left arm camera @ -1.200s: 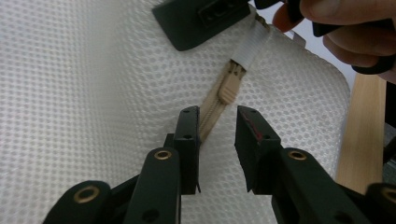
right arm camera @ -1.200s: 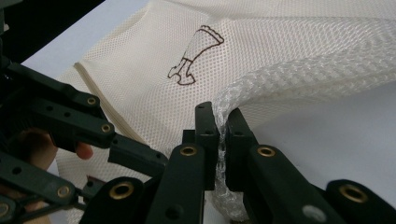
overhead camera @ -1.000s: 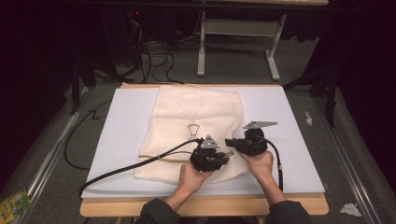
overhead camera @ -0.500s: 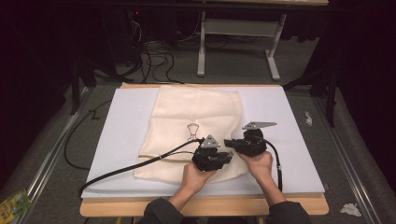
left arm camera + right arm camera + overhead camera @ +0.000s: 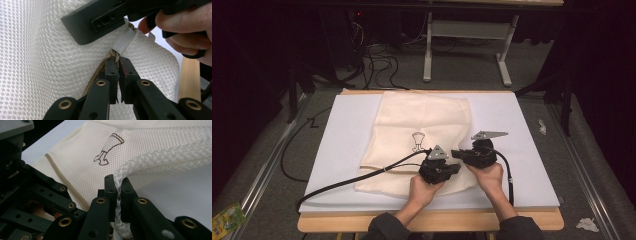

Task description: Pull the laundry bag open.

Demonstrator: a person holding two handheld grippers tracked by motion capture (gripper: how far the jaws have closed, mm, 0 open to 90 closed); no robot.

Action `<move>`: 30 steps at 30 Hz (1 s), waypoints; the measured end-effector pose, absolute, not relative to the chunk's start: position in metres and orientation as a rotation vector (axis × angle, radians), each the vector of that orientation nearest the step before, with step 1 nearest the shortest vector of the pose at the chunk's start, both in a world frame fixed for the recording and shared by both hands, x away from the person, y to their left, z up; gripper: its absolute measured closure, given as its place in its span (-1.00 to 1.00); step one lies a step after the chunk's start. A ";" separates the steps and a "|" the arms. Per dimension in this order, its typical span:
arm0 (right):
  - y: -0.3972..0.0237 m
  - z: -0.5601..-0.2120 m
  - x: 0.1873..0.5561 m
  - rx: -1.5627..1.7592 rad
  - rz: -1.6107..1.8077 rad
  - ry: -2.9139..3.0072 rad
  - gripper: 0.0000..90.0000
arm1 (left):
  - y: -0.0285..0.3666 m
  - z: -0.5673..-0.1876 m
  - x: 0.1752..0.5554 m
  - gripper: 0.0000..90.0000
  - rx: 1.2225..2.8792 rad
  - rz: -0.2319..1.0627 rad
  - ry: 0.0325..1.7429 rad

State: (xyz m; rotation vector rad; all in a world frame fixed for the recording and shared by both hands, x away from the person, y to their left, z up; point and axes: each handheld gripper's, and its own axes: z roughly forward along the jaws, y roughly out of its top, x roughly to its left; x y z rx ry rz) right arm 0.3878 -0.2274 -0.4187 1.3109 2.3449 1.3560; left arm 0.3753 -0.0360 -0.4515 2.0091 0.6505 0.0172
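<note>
A cream mesh laundry bag (image 5: 422, 137) lies flat on a white pad (image 5: 337, 150) covering the bench (image 5: 432, 222), in the middle of the high view, with a small brown printed figure (image 5: 417, 141) near its centre. Its lower right corner is where I am working.

My right claw (image 5: 118, 185) is closed on a bunched fold of the mesh, which rises between the tips and arches away to the right of that view. My left claw (image 5: 118, 63) is pinched shut at the bag's beige zipper edge (image 5: 96, 75), just below a white fabric tab (image 5: 123, 42); whether it holds the zipper pull itself I cannot tell, since the tips hide it.

I judge both grips as set, so the bag is held at two points close together. The actual opening or pulling has not begun: the bag looks flat and closed.

Compared with a second ago, the left claw's jaws have just been closing onto that edge. In the high view, both hands (image 5: 424, 187) sit in the same lower-middle spot, and the bag's outline is unchanged.
</note>
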 end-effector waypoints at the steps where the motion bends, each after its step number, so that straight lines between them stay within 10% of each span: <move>1: -0.227 -0.418 0.387 1.312 1.354 2.344 0.97 | -0.036 -0.451 0.376 0.92 2.010 0.014 0.647; 30: -0.236 -0.420 0.384 1.272 1.296 2.364 0.97 | -0.027 -0.443 0.369 0.93 2.064 0.053 0.592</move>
